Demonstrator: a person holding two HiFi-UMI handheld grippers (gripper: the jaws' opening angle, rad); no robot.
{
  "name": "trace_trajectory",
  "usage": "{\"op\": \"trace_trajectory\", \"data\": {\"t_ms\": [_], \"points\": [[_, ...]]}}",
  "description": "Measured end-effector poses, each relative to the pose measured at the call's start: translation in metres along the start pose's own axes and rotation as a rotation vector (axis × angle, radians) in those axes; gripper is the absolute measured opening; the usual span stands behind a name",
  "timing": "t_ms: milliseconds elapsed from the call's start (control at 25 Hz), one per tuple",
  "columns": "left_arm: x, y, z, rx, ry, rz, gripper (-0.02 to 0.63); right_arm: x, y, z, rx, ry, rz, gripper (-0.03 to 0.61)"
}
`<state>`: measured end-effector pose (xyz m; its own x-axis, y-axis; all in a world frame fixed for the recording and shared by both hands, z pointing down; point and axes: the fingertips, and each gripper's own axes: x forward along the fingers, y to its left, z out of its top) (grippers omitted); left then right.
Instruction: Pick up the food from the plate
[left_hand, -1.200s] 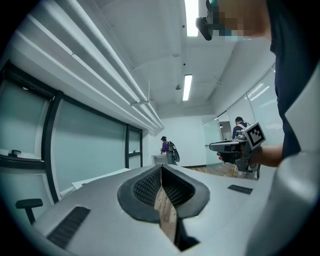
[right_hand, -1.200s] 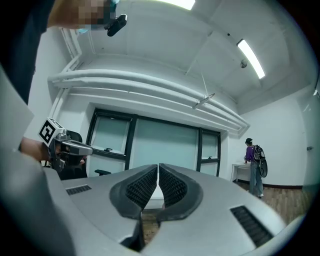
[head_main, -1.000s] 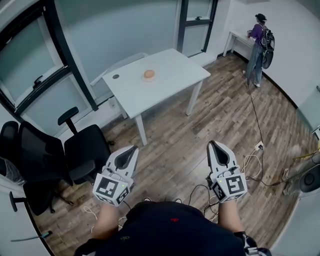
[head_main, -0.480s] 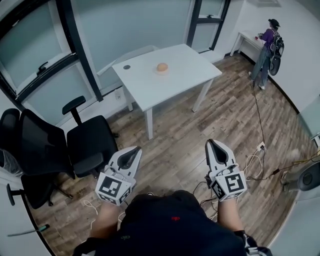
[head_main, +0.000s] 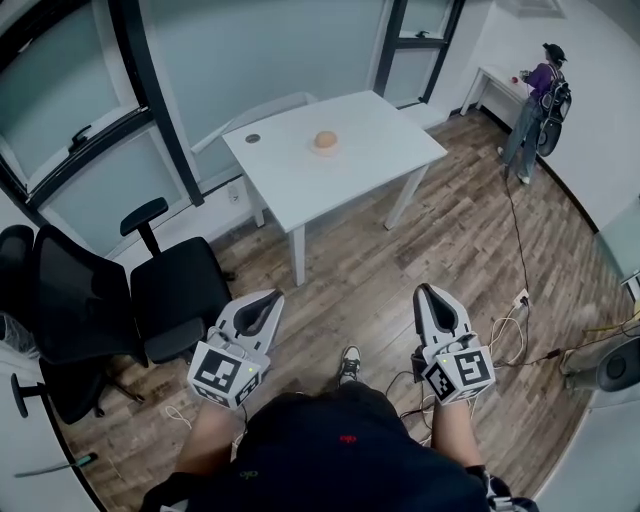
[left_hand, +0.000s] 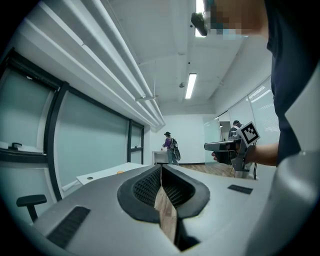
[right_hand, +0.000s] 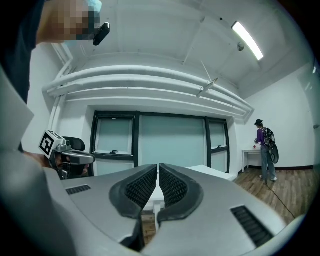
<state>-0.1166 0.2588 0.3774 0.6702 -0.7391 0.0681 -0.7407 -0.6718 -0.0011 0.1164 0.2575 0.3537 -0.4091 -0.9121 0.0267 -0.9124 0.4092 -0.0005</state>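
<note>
In the head view I hold both grippers low in front of my body, over the wooden floor (head_main: 440, 230). My left gripper (head_main: 262, 303) and my right gripper (head_main: 428, 293) both point ahead toward the white table (head_main: 350, 185), well apart from it. The food (head_main: 325, 139), a round orange-brown piece, sits on a small plate (head_main: 325, 151) near the middle of the tabletop. Black office chairs (head_main: 165, 290) stand to the left of the table, cables (head_main: 515, 320) lie on the floor to my right, and a person (head_main: 540, 95) stands at a counter in the far corner. In the left gripper view the jaws are closed together with nothing between them; only a strip of floor shows through the narrow slit behind the pads. The table lies far ahead on the left, the food a tiny speck on it. In the right gripper view the jaws are likewise pressed together and empty, with the table edge visible beyond them.
</note>
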Motion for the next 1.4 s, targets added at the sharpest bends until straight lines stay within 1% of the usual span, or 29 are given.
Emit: {"op": "trace_trajectory", "data": {"t_ms": [200,360,480,640,800,920,1120,1400], "points": [[0.044,0.014,0.004,0.006,0.009,0.021,0.028,0.035,-0.036,-0.001,0.01,-0.016,0.026,0.032],[0.096,0.017,0.015,0.036,0.006,0.037,0.028,0.061,-0.084,-0.001,0.026,-0.018,0.038,0.032],[0.134,0.015,0.02,0.039,0.012,0.049,0.028,0.078,-0.119,-0.004,0.043,-0.01,0.054,0.032],[0.177,0.01,0.024,0.03,0.021,0.077,0.028,0.097,-0.163,-0.007,0.05,0.001,0.088,0.032],[0.214,0.002,0.029,0.008,0.034,0.11,0.028,0.113,-0.21,-0.012,0.083,-0.006,0.115,0.032],[0.236,-0.001,0.029,-0.001,0.044,0.134,0.028,0.124,-0.238,-0.024,0.101,0.005,0.13,0.032],[0.266,0.007,0.031,0.01,0.072,0.164,0.028,0.143,-0.27,-0.037,0.149,0.016,0.136,0.032],[0.304,0.034,0.026,-0.017,0.064,0.168,0.028,0.172,-0.291,-0.047,0.141,0.033,0.148,0.032]]}}
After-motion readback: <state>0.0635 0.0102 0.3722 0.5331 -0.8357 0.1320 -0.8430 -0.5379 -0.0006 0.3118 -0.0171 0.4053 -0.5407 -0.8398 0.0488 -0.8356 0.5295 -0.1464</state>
